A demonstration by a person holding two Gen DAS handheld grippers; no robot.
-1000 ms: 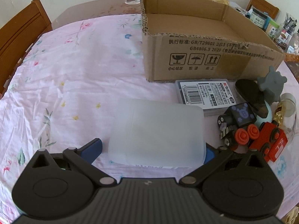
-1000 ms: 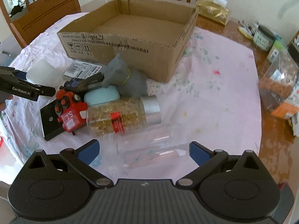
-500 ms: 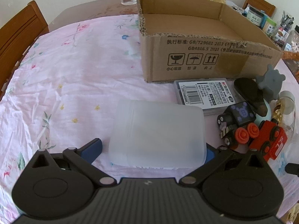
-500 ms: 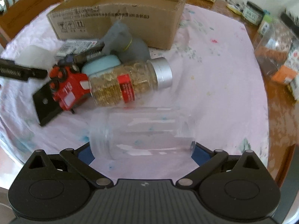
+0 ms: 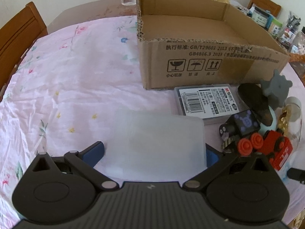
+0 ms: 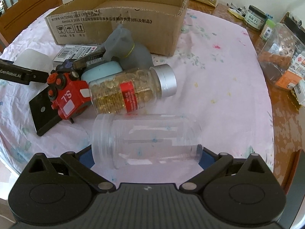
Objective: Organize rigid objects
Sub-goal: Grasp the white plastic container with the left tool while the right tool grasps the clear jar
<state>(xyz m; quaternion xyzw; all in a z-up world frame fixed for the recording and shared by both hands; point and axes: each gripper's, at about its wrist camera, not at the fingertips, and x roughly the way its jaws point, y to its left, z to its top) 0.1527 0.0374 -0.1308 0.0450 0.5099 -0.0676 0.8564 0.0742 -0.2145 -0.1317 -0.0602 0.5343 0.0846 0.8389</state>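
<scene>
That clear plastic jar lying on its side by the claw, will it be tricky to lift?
The clear jar looks empty, so it is probably light. Its smooth, round wall may slip or roll on the tablecloth. The right claw spans it lengthwise, end to end, which should limit rolling.

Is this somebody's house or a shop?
Most likely a house, at a dining table: a flowery pink tablecloth, wooden chairs around it, and food jars and snack packets at the edge.

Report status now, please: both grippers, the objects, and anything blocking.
Left gripper shut on frosted box. Right gripper shut on clear jar, lying sideways. Cardboard box empty ahead. Toy pile beside, not blocking.
</scene>
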